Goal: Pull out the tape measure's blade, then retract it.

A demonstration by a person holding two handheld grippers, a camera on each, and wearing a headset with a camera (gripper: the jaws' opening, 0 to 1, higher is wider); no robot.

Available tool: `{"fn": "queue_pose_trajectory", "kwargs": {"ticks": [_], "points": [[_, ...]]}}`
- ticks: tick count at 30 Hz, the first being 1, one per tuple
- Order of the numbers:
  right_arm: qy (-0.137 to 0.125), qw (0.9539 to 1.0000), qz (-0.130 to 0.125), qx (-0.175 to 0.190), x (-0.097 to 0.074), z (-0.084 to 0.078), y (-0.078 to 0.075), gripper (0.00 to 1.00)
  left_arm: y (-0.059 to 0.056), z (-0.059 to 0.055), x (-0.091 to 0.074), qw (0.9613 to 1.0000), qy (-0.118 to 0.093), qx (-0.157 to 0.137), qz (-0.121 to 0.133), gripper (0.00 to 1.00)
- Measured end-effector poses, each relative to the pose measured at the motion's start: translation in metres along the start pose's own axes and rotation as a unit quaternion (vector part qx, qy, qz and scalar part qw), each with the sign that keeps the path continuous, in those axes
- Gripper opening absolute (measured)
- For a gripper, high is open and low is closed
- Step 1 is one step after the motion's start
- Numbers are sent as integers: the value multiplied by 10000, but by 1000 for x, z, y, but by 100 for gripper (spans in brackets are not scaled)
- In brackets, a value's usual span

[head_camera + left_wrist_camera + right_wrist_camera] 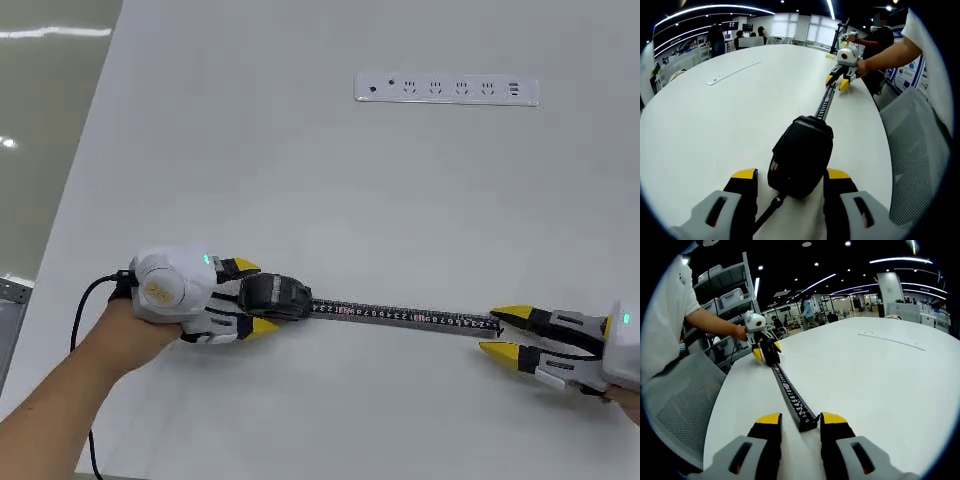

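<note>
— How are the two grippers posed?
— I've got both low over the smooth white table [300, 180], facing each other. My left gripper [254, 296] clamps the one tape measure [278, 296] by its rounded black case.
— The right?
— My right gripper [503, 330] has its jaws slightly apart, astride the tip of the flat numbered blade [400, 315].
</note>
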State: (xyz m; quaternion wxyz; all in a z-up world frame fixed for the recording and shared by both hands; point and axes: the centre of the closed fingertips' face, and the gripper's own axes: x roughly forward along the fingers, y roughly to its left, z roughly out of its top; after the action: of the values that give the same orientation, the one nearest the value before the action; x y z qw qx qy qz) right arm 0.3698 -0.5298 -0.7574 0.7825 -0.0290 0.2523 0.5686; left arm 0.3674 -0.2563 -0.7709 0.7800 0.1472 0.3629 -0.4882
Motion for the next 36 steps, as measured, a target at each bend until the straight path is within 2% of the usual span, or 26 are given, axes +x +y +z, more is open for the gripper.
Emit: {"fn": "queue_pose_trajectory", "kwargs": {"ticks": [8, 9, 12, 14, 19, 21, 26, 29, 36], "points": [[-66, 9999, -93, 13, 0, 6, 1, 34, 5, 3, -4, 9997, -112, -60, 201, 56], [-91, 9999, -93, 53, -1, 6, 1, 34, 7, 6, -6, 9995, -145, -79, 285, 56], [-110, 9997, -172, 95, -2, 7, 0, 33, 7, 10, -8, 9988, -306, -246, 303, 59], [-178, 9995, -207, 169, -3, 9, 0, 35, 6, 10, -9, 9989, -290, -208, 307, 58], [-96, 9994, -298, 150, -5, 5, 1, 36, 5, 9, -11, 9988, -268, -187, 376, 59], [-164, 9985, -350, 388, -6, 7, 1, 39, 4, 10, -12, 9986, -278, -219, 386, 59], [-205, 9978, -515, 356, -9, 10, 1, 41, 4, 12, -15, 9974, -355, -238, 580, 61], [-163, 9974, -599, 377, -10, 7, 0, 42, 3, 12, -18, 9968, -383, -316, 629, 61], [-100, 9954, -826, 474, -15, 1, -5, 44, 2, 14, -29, 9920, -612, -698, 854, 62]]}}
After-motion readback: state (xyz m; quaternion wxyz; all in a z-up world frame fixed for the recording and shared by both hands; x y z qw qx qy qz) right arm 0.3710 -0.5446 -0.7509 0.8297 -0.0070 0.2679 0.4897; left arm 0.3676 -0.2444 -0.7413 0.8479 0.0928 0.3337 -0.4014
